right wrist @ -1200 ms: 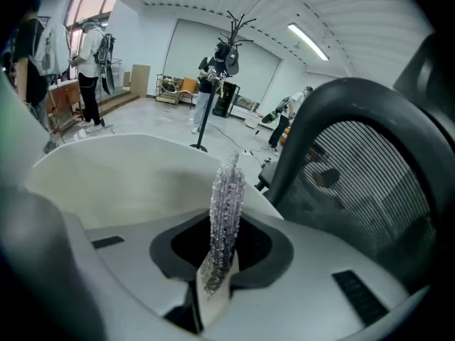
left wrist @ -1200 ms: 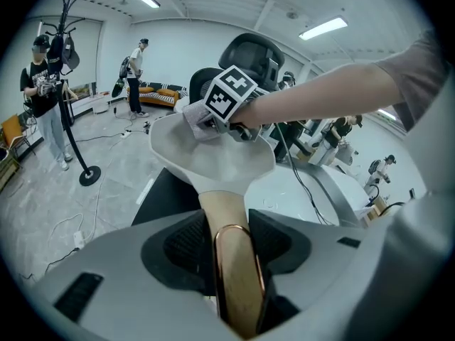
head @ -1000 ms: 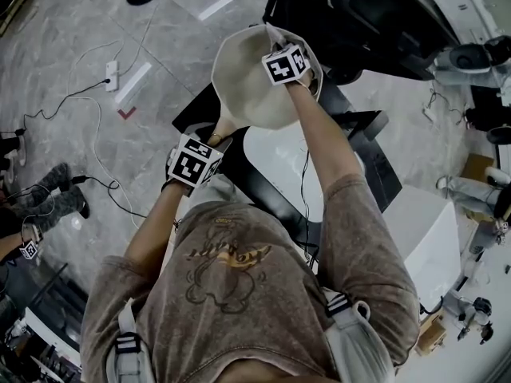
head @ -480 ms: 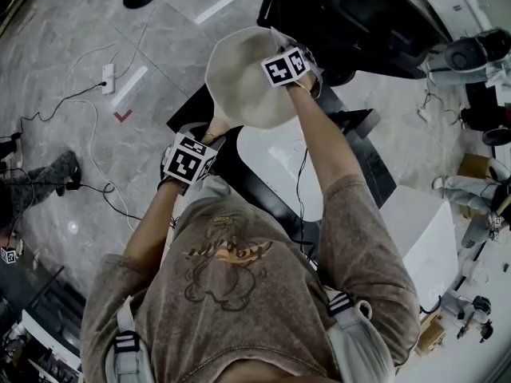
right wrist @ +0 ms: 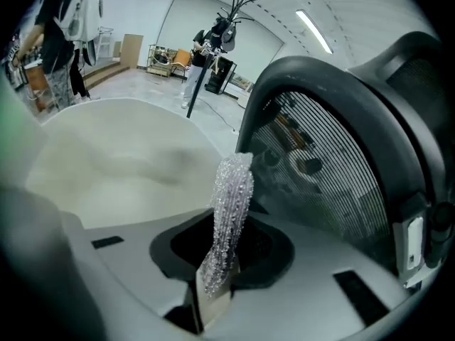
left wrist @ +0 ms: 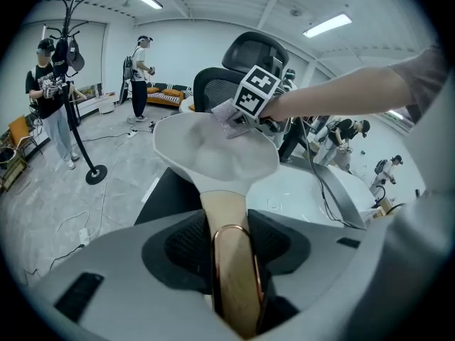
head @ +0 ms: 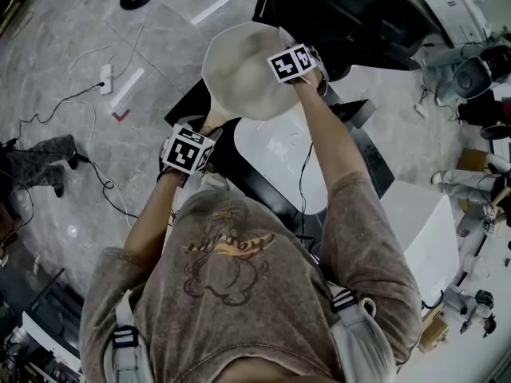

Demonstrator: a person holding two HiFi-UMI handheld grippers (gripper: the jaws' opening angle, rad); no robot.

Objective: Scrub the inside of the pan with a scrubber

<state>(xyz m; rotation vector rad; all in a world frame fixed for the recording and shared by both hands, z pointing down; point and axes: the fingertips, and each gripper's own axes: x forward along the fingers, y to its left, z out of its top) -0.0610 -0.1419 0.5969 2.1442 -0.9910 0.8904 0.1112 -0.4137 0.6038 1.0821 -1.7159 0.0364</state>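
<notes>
Looking at the pan (left wrist: pixel 213 155) first: it's a pale cream one, held up in the air just past the far edge of the white worktop (head: pixel 279 162), not resting on anything. The left gripper (left wrist: pixel 231 265) has its fingers clamped on the wooden handle (left wrist: pixel 226 212), right around the copper hanging loop, so that side is a solid hold.

The right gripper (right wrist: pixel 217 272) has its fingers pinched narrow on a silvery mesh scrubber (right wrist: pixel 231 204), which sits at the pan's right-hand rim, up against the inner wall as far as I can see. Whether it's actually pressing on the surface, I can't tell.

Progress-wise, my guess is the scrubbing is somewhere in the middle. The inside looks plain and clean-ish, with no suds or obvious grime, so there's nothing showing which parts are done. The bottom and the left wall probably need passes too.

Around it there's a black office chair (right wrist: pixel 341 141) right behind the pan.
</notes>
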